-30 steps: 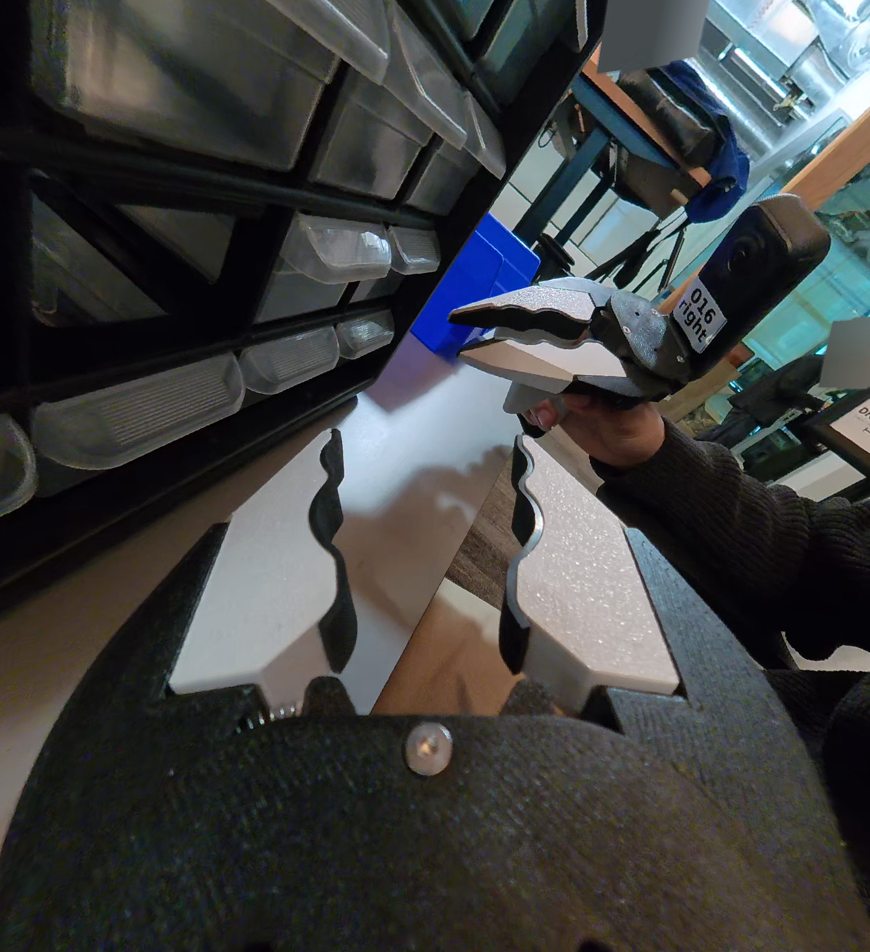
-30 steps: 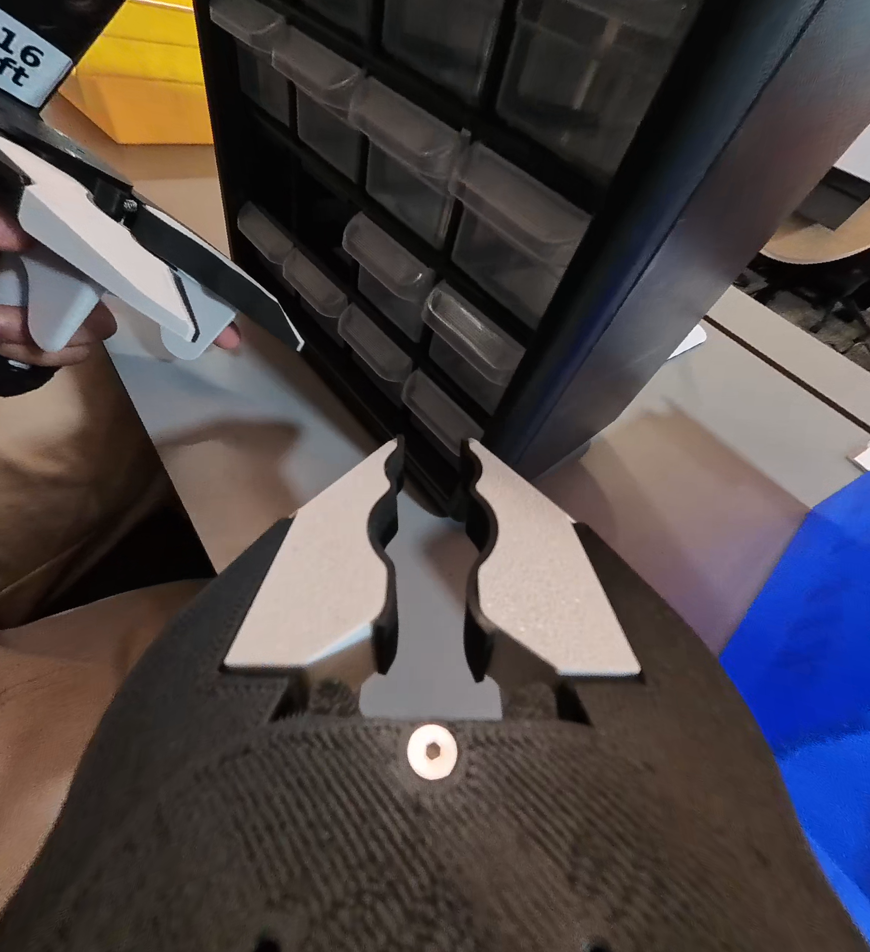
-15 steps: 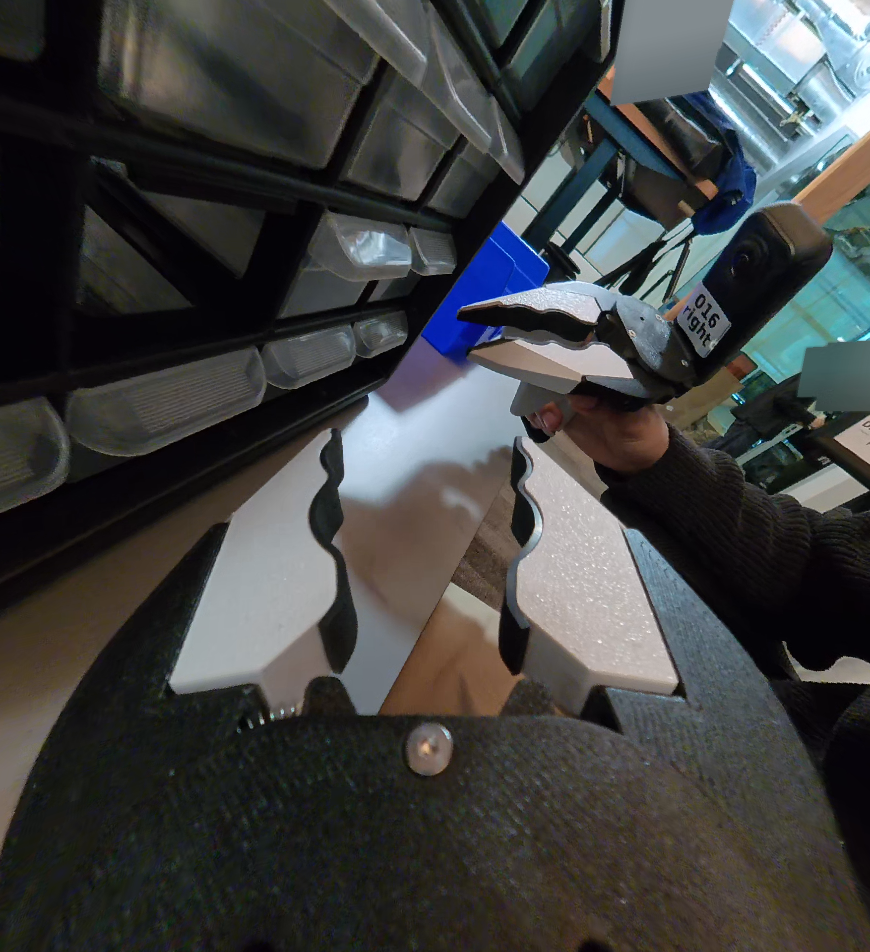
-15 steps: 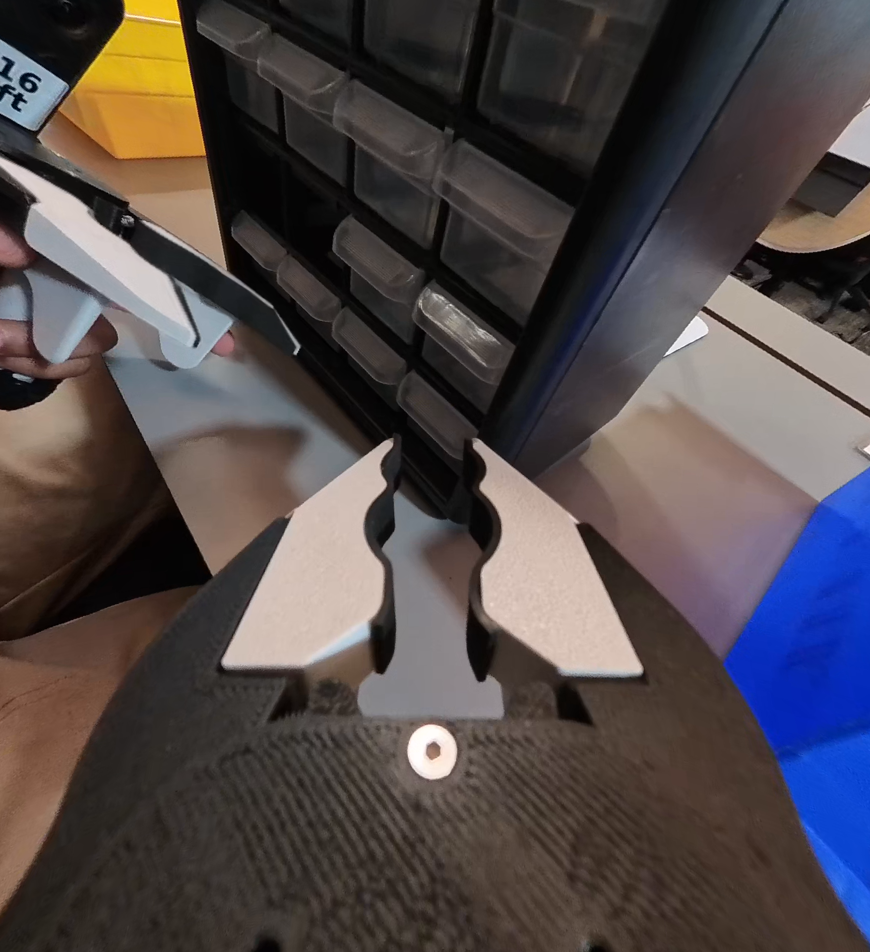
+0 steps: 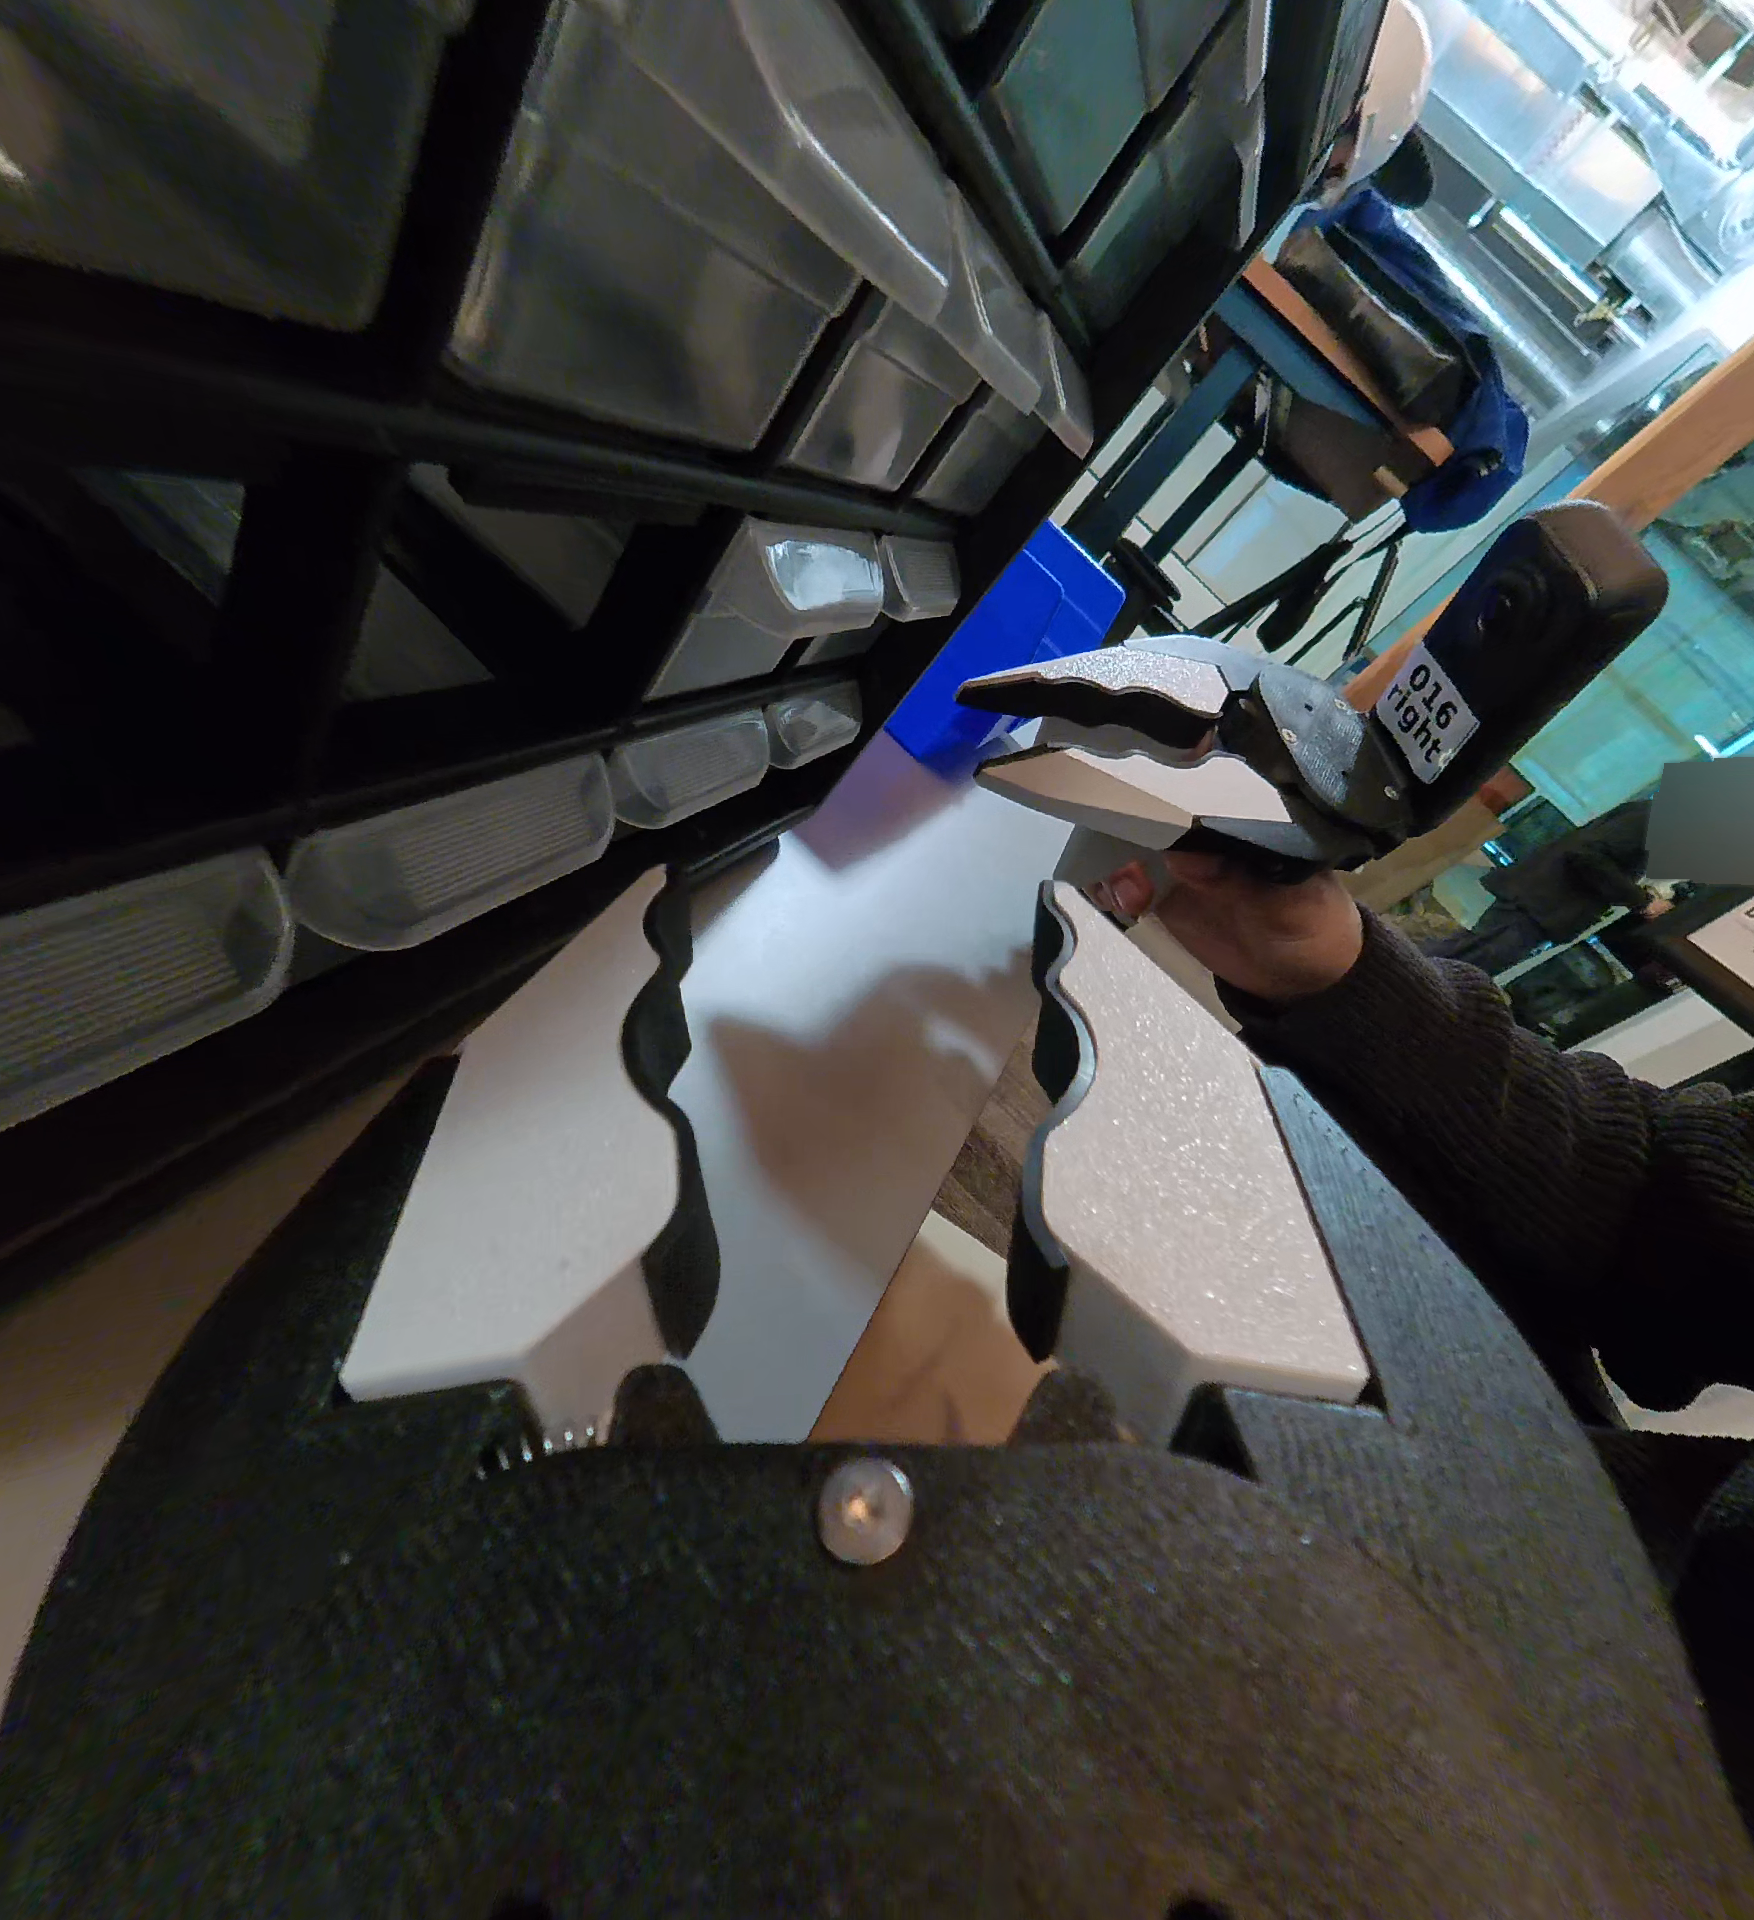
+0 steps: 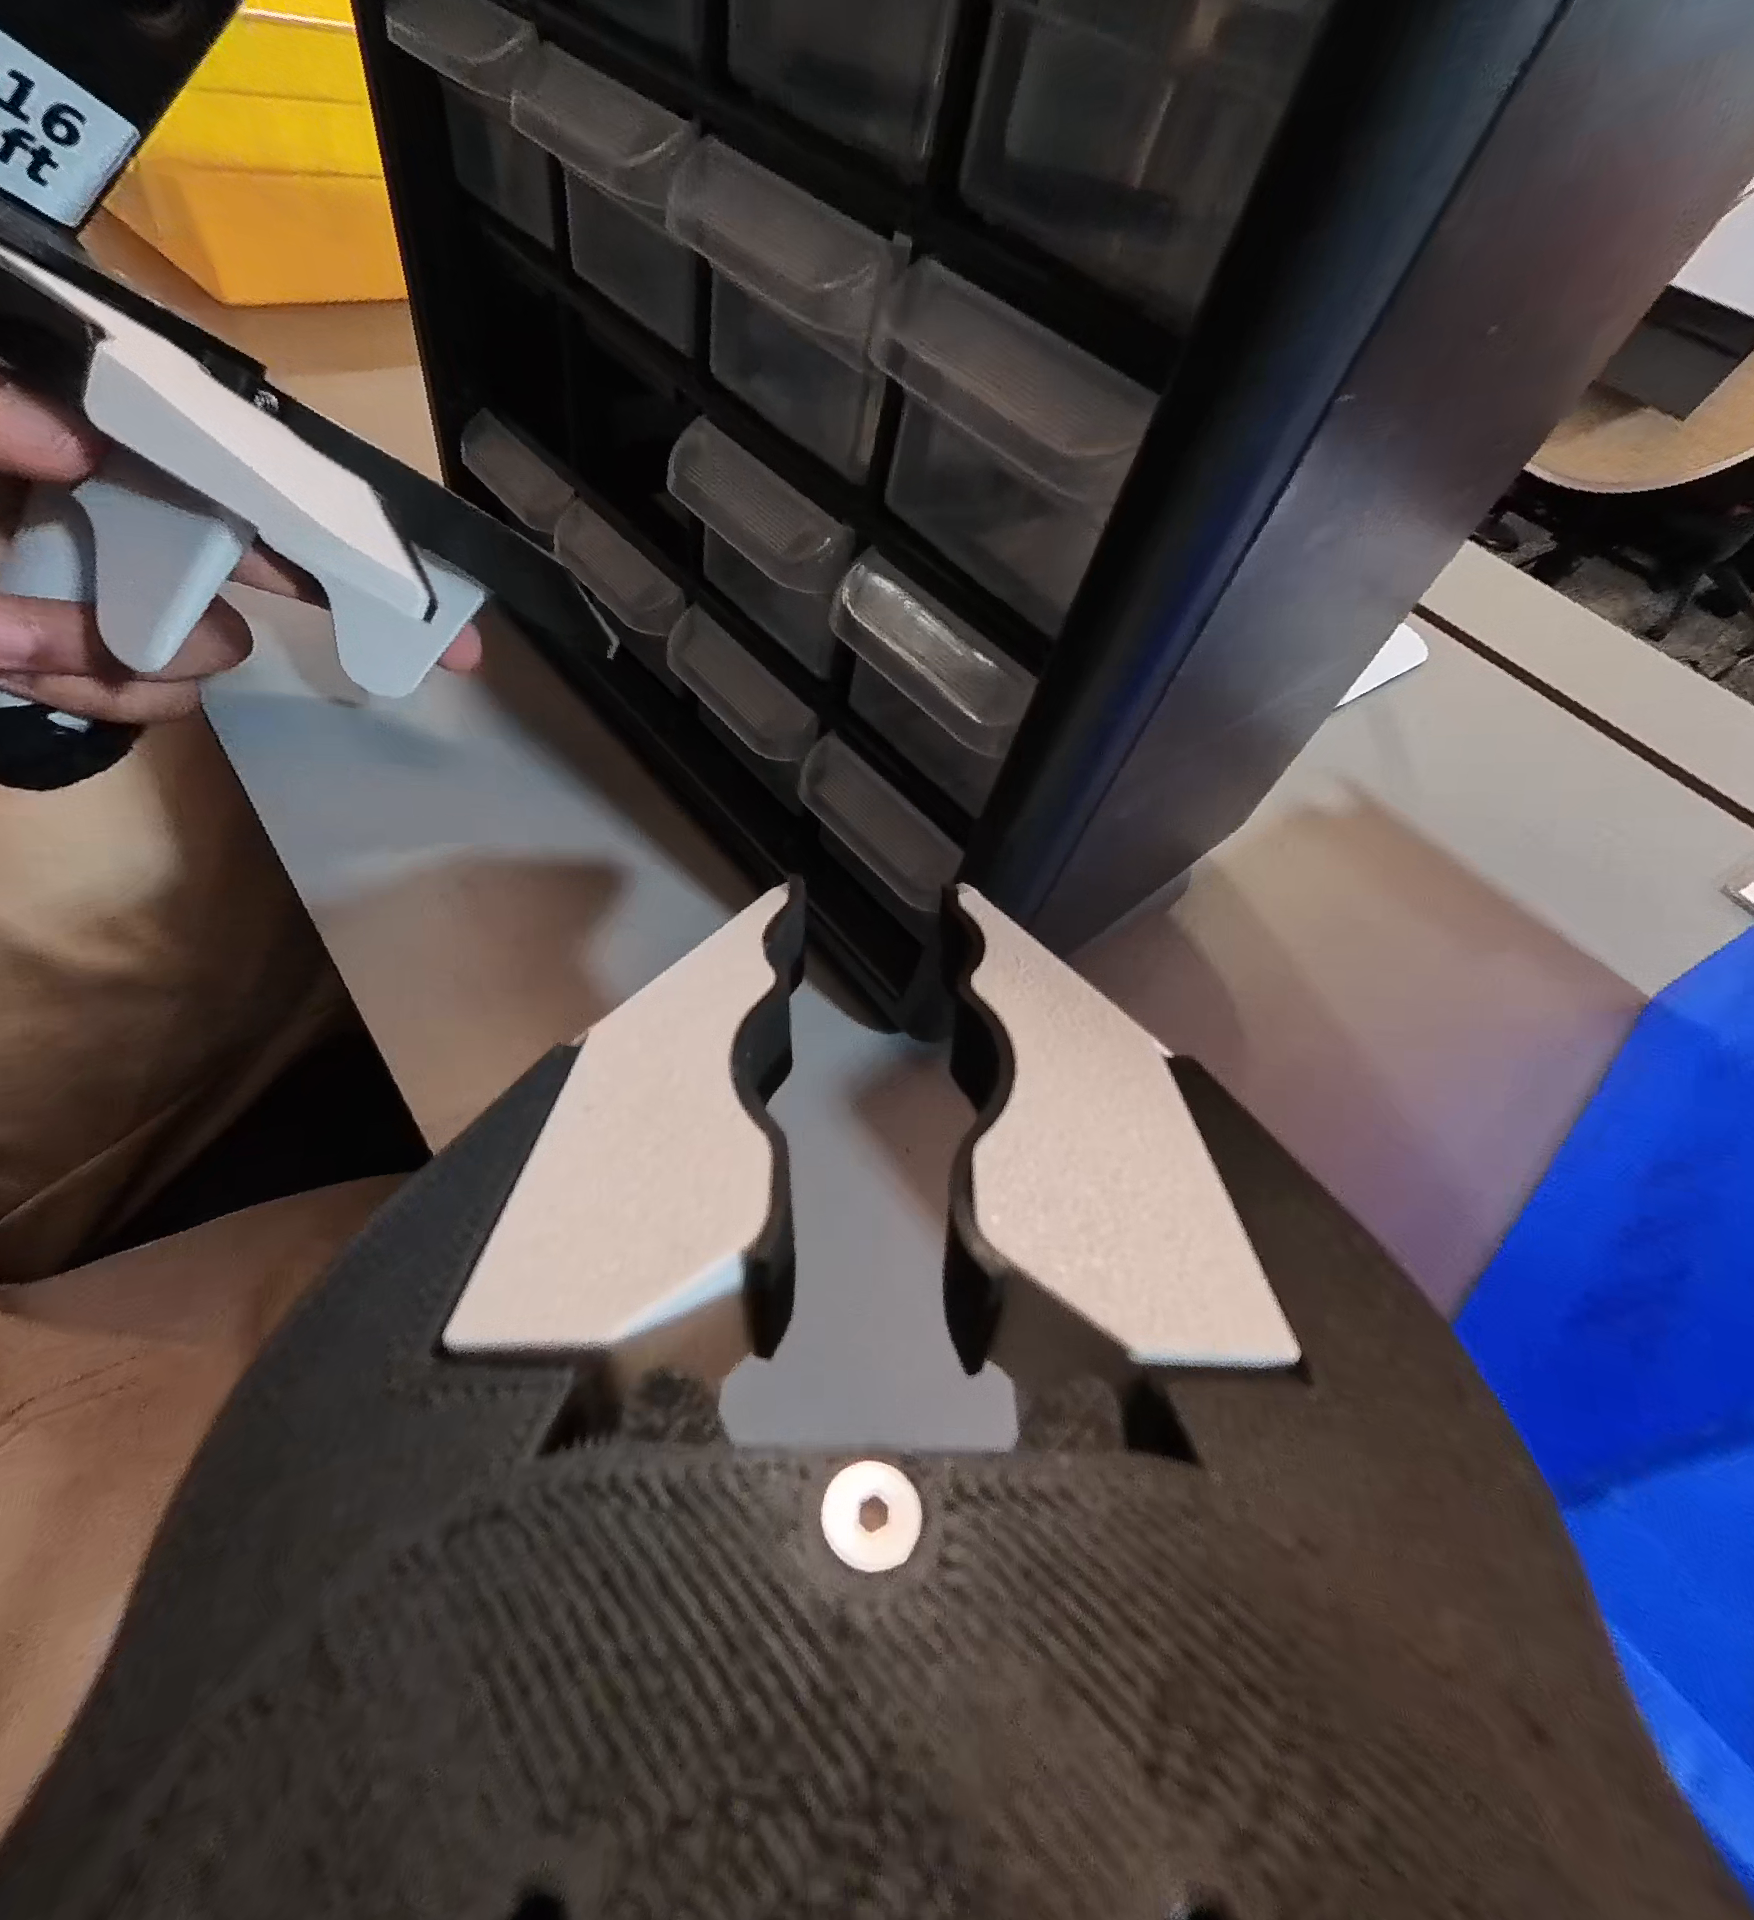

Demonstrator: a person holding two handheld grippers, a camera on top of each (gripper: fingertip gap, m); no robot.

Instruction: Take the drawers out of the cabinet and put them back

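- The left hand-held gripper [image 5: 857, 914] is hanging with jaws apart, empty, beside the cabinet [image 5: 353, 436].
- The right hand-held gripper [image 6: 871, 914] is gaping narrowly, seemingly just short of the bottom drawers [image 6: 878, 805], over the counter [image 6: 1475, 748].

Bin [image 6: 1683, 1299] right of cabinet [image 6: 1268, 468], apparently.

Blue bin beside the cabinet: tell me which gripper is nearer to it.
Right. The right gripper hovers open just short of the blue bin, near the cabinet corner. The left gripper, also open, is farther off toward the cabinet's other end.
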